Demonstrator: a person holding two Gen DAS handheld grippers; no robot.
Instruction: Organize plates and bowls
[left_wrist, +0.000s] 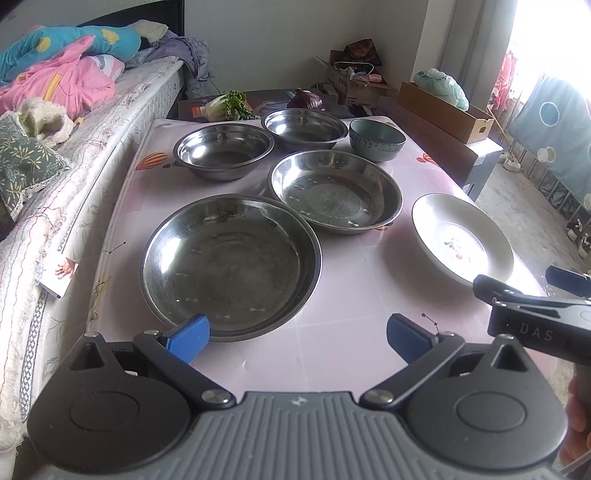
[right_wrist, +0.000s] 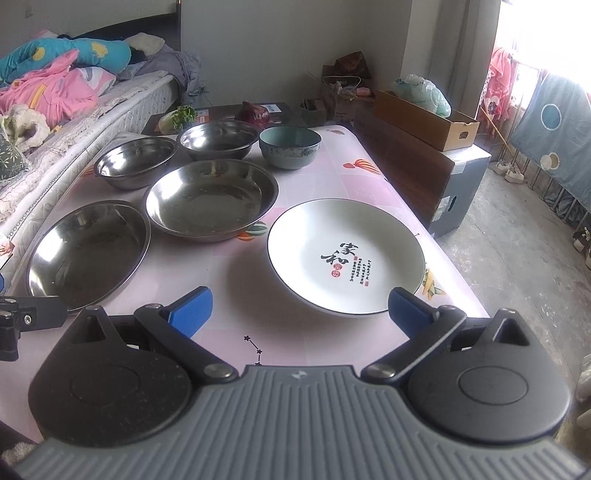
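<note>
On the pink table (left_wrist: 351, 295) lie a large steel plate (left_wrist: 229, 262) nearest me, a second steel plate (left_wrist: 336, 192) behind it, two steel bowls (left_wrist: 223, 149) (left_wrist: 303, 127) at the back, a grey-green ceramic bowl (left_wrist: 376, 138) and a white plate (right_wrist: 345, 258) with black characters. My left gripper (left_wrist: 297, 336) is open just short of the large steel plate's near rim. My right gripper (right_wrist: 301, 308) is open in front of the white plate, its right finger by the rim. Neither holds anything.
A bed (left_wrist: 55, 147) with bedding runs along the table's left side. Vegetables (left_wrist: 231, 105) lie beyond the table's far edge. Cardboard boxes (right_wrist: 424, 118) and a dark cabinet (right_wrist: 417, 177) stand to the right, with bare floor (right_wrist: 517, 277) beyond.
</note>
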